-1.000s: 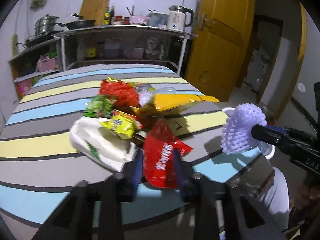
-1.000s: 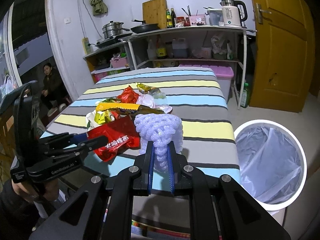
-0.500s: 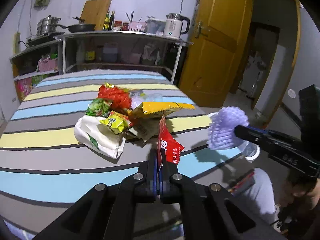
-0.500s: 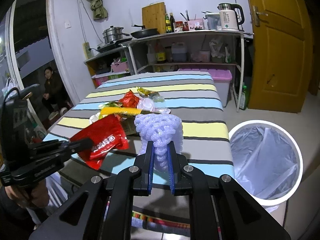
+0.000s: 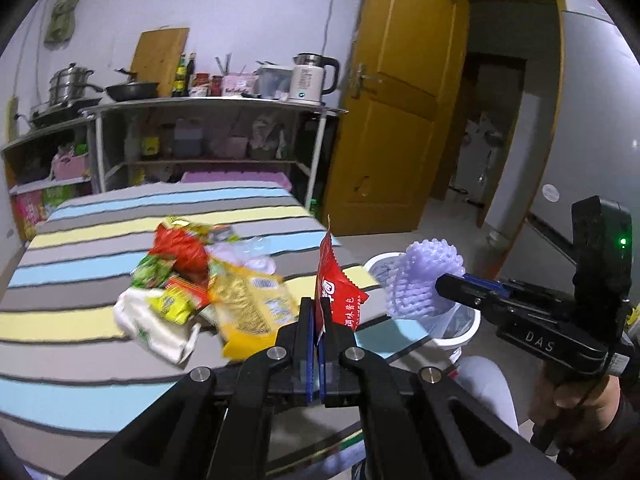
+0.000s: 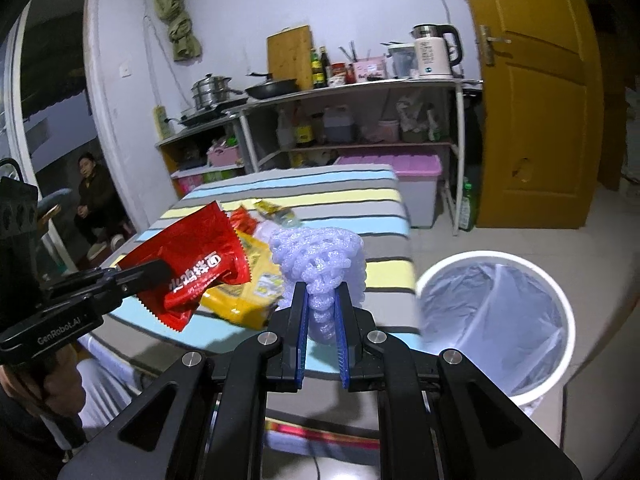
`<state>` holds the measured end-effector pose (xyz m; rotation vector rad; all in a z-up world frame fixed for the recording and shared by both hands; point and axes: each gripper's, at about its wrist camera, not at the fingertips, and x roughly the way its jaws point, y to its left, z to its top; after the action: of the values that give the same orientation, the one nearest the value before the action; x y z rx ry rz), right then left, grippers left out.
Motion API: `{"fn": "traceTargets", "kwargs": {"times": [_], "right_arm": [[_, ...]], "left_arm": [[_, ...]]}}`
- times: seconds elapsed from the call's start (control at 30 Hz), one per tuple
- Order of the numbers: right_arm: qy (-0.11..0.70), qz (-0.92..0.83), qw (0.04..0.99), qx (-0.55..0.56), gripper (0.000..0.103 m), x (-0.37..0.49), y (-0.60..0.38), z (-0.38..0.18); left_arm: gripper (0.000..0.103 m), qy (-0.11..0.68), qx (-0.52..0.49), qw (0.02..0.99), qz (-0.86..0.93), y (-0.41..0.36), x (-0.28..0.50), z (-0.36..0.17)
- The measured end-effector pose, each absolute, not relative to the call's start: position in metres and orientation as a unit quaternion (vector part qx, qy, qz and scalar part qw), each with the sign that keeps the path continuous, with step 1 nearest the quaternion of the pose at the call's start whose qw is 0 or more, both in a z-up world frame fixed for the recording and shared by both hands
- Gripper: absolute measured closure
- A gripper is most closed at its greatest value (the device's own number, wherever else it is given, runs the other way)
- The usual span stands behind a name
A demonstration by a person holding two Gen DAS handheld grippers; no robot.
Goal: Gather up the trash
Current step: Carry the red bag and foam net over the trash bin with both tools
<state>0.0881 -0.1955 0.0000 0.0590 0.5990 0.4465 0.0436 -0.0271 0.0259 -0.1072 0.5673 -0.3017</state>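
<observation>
At frame centre, a red packet [image 5: 335, 292] with white lettering sits between blue-padded black fingers [image 5: 307, 344]. The foam net [image 6: 320, 258] is pale lilac. The table [image 5: 80, 240] cloth runs grey, yellow and light-blue stripes. The bin [image 6: 496, 320], lower right, is white with a translucent liner.

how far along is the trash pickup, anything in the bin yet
Nothing shows in the bin; only its liner is visible. In hand: left tongs shut on a red packet, right tongs shut on a foam net, both lifted off the table. Left: dropping both, then the wrapper pile.
</observation>
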Motion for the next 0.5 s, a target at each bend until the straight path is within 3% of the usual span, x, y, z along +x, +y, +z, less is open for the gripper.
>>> {"fn": "traceTargets", "kwargs": {"times": [0.5], "right_arm": [[0.304, 0.135, 0.941, 0.064, 0.090, 0.110, -0.272, -0.013]], "left_arm": [[0.102, 0.295, -0.027, 0.930, -0.218, -0.112, 0.114, 0.018]]}}
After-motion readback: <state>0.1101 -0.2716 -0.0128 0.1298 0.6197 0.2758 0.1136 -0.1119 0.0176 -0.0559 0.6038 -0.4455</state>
